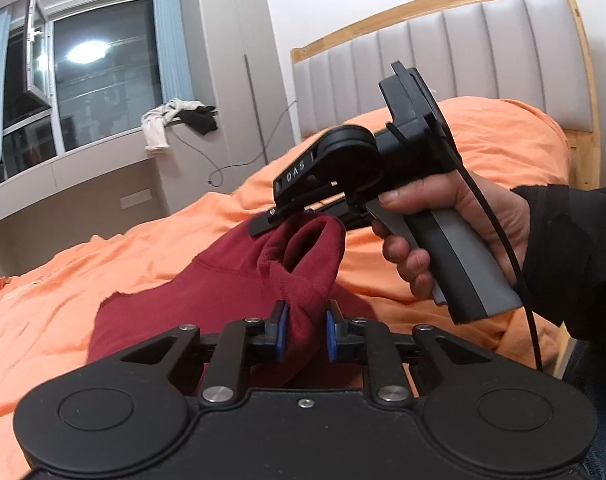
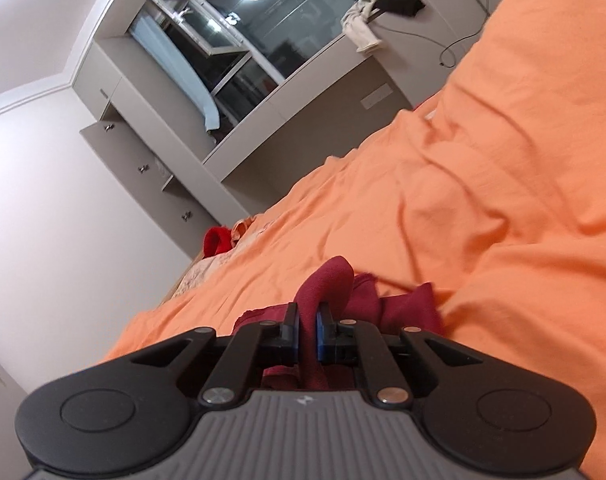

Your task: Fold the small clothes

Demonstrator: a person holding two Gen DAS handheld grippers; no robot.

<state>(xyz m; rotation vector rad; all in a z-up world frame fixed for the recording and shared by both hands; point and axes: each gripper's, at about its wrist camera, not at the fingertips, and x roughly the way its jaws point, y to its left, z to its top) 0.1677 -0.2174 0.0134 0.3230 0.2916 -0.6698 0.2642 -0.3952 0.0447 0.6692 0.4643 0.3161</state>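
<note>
A dark red garment [image 1: 231, 280] lies bunched on the orange bedcover [image 1: 63, 300]. My left gripper [image 1: 306, 330] is shut on a thick fold of it, the blue pads pressing the cloth from both sides. In the left wrist view a hand [image 1: 455, 224] holds my right gripper [image 1: 293, 216], which pinches the raised far edge of the same garment. The right wrist view shows that gripper [image 2: 307, 330] shut on a narrow upright fold of the dark red garment [image 2: 331, 284], with more of the cloth crumpled just beyond it.
A padded grey headboard [image 1: 463, 56] with a wooden frame stands behind the bed. Clothes [image 1: 175, 120] hang over the window ledge beside a dangling cable [image 1: 207, 156]. A bright red item [image 2: 217, 240] lies at the far end of the bed near the drawers [image 2: 151, 168].
</note>
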